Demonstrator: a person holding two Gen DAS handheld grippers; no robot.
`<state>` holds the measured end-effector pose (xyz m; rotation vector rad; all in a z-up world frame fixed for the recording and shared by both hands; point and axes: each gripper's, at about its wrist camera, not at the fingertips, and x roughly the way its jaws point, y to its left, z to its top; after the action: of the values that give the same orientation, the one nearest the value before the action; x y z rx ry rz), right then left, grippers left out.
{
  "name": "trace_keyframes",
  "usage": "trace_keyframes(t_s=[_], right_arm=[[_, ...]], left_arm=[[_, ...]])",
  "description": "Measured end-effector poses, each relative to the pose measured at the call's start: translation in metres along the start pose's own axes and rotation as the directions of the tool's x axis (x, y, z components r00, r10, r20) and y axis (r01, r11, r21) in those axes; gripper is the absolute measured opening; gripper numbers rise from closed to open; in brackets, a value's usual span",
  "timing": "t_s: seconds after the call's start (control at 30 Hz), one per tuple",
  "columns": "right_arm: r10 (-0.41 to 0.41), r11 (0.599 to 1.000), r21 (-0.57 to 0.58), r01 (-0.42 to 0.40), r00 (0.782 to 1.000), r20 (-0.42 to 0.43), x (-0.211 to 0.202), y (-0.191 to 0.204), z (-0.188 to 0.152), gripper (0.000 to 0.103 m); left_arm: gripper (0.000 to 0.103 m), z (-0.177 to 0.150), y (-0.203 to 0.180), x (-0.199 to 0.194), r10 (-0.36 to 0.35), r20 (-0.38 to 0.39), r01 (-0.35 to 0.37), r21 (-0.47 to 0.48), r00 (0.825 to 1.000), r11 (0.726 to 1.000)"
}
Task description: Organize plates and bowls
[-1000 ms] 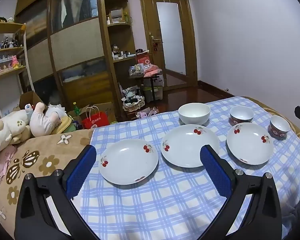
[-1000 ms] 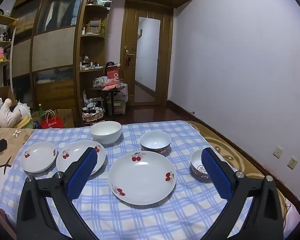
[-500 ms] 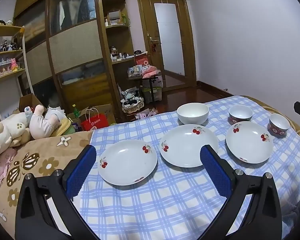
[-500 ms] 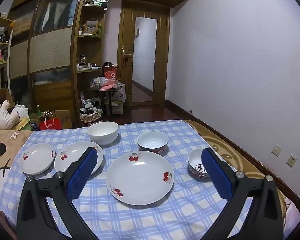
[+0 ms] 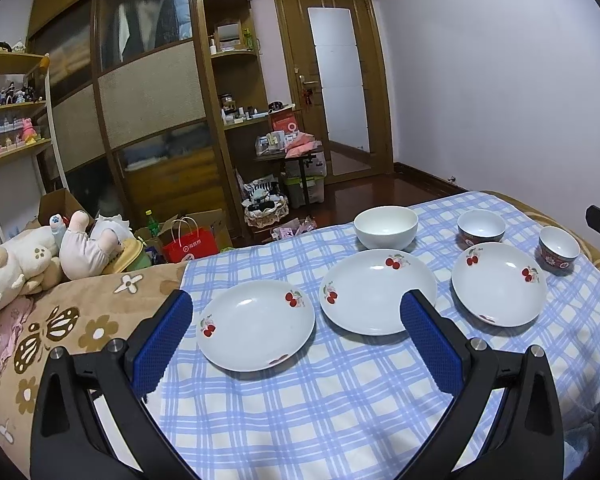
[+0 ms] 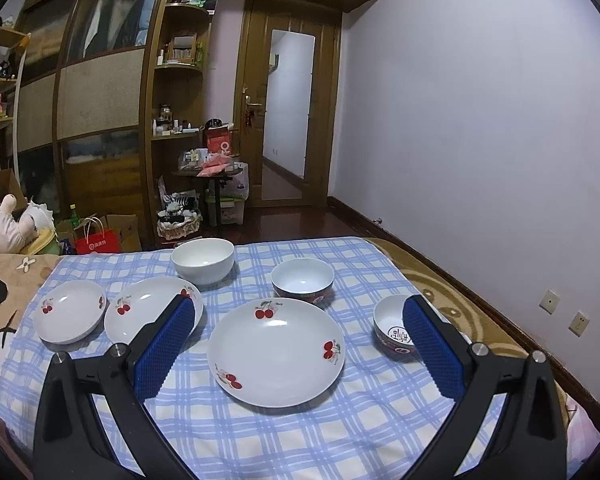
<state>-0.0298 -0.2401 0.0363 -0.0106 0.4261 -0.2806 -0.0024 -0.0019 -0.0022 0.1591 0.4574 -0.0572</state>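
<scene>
While both claws hang above the near part of the blue checked cloth [image 6: 300, 432], neither touches or holds anything. From its own wrist camera the left gripper [image 5: 296, 340] stands spread wide, its blue pads [image 5: 162, 344] well apart, with the small cherry plate [image 5: 256, 324] showing in the gap between them. The right gripper [image 6: 296, 344] is likewise wide open and empty, its blue pads [image 6: 432, 348] framing the right cherry plate [image 6: 276, 350].

Taking the plain white bowl [image 6: 203, 260] as the landmark: it sits at the far edge of the cloth, upright. Just nearer than it lies the middle cherry plate [image 5: 378, 290], apart from the bowl by a narrow strip of cloth. To the left of that plate and nearer still lies the small cherry plate, close beside it but not touching. To the right of the white bowl stands a red-rimmed bowl [image 6: 302, 280], white inside, and directly in front of that bowl lies the right cherry plate, their edges very close. Farthest right of the white bowl stands a small patterned bowl [image 6: 394, 330], partly hidden in the right wrist view behind the right claw's pad.

All three plates lie flat and separate, none stacked; all three bowls stand upright and empty. Left of the white bowl, beyond the cloth, plush toys [image 5: 40, 256] rest on a brown flowered blanket [image 5: 80, 312].
</scene>
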Motion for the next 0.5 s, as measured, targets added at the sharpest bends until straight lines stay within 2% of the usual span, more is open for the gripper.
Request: trace_keyframes(t_s=[0.5], right_arm=[[-0.001,1.0,0.006,0.001,1.0,-0.001,-0.0004,-0.001,0.0001,0.103]], left_arm=[[0.102,-0.0018,0.0007,0.0011,-0.011,-0.013,0.011,0.004,1.0,1.0]])
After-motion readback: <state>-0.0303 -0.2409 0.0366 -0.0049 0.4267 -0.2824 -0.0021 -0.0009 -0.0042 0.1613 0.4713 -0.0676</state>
